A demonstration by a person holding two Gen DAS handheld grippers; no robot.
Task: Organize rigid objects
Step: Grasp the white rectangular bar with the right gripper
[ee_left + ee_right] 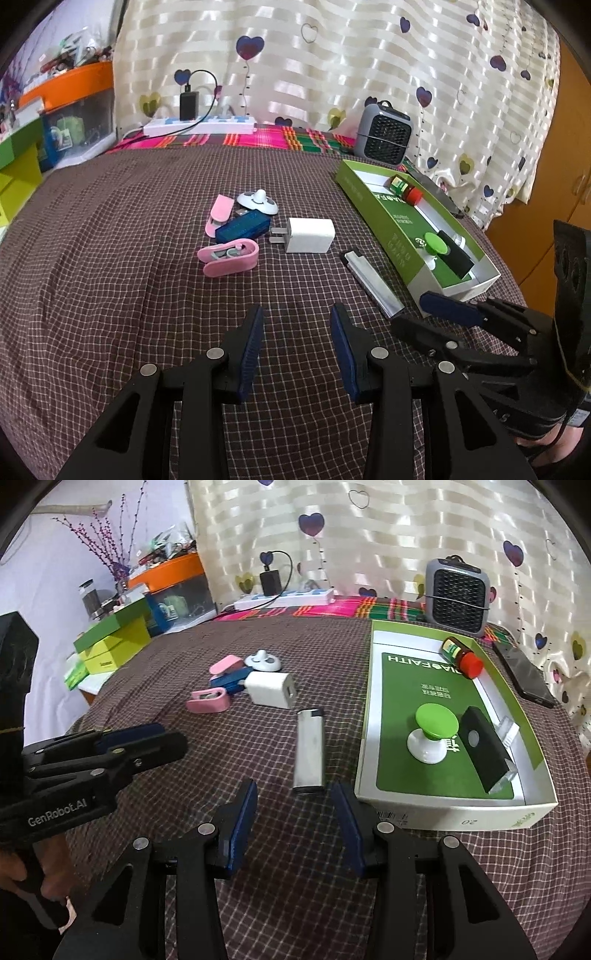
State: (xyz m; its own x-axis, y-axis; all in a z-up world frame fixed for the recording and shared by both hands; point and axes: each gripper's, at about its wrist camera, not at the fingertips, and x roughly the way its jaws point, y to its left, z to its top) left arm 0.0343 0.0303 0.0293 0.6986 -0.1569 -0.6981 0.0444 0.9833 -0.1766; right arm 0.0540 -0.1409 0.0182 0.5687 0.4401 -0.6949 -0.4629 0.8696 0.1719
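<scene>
My left gripper [297, 325] and right gripper [293, 801] both stand apart, empty, above the checked cloth [129, 277]. The lighter [309, 747] lies just past my right tips, its near end hard to make out. Beside it the box [458, 814] holds a bottle [461, 656], green knob [434, 734] and black block [484, 753]. The charger [310, 235] and pink clips [229, 257] lie beyond, in open room.

I see a heart-print curtain [332, 55] hanging behind the checked tablecloth [129, 240]. Left of the curtain a pale wall [55, 554] shows; right of it stands a wooden cabinet [569, 155].
</scene>
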